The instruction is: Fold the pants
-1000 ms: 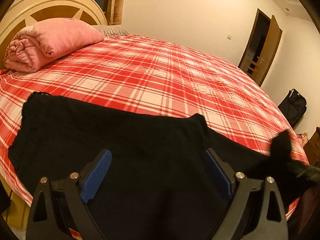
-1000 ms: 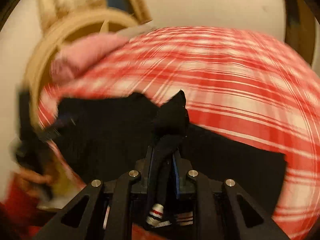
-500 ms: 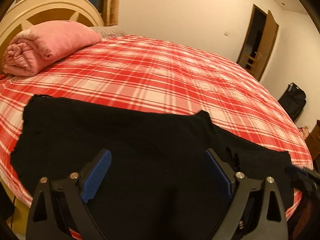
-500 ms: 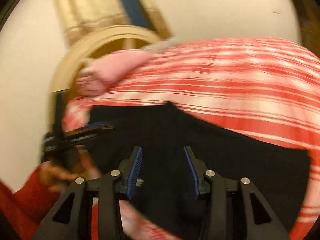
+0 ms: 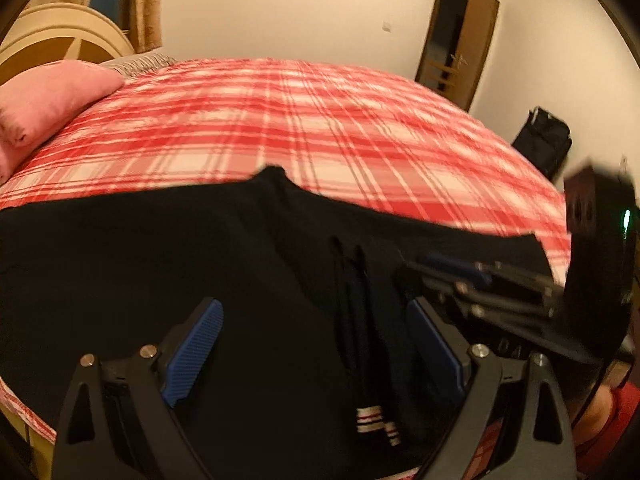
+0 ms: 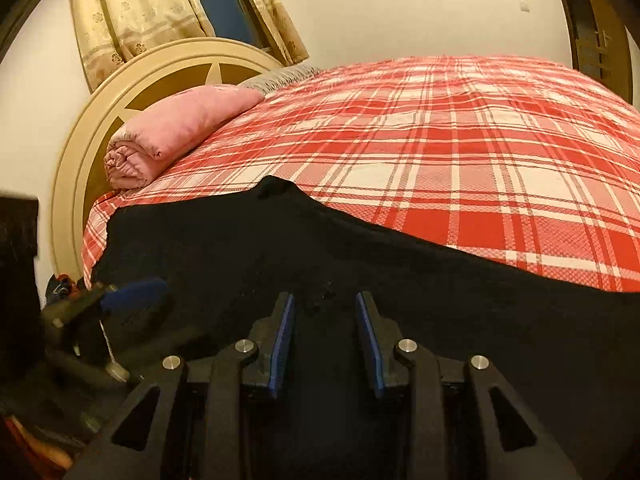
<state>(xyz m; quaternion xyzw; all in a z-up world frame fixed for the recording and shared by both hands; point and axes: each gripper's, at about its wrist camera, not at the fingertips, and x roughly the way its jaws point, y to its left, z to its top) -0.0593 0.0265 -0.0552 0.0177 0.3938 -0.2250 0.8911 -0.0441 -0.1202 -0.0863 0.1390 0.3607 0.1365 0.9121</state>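
Note:
Black pants (image 5: 160,260) lie spread along the near edge of the red plaid bed (image 5: 320,120). Their drawstrings (image 5: 352,320), with white striped tips, trail over the cloth. My left gripper (image 5: 316,320) hovers above the pants, jaws wide open and empty. Just right of it, my right gripper (image 5: 460,276) reaches in from the side. In the right wrist view, the right gripper (image 6: 326,320) stands partly open over the pants (image 6: 440,300), with nothing pressed between its blue pads. The left gripper (image 6: 132,292) shows blurred at the left.
A rolled pink blanket (image 6: 176,128) rests by the round headboard (image 6: 120,80) at the bed's far left. The plaid bed (image 6: 480,140) stretches beyond the pants. A wooden door (image 5: 460,40) and a black bag (image 5: 544,140) stand at the far right. A hand in a red sleeve (image 5: 624,400) shows low right.
The right gripper let go of the bunched black cloth it held raised, and the pants now lie flat. Both grippers shifted sideways and a little lower; the right one entered the left wrist view.

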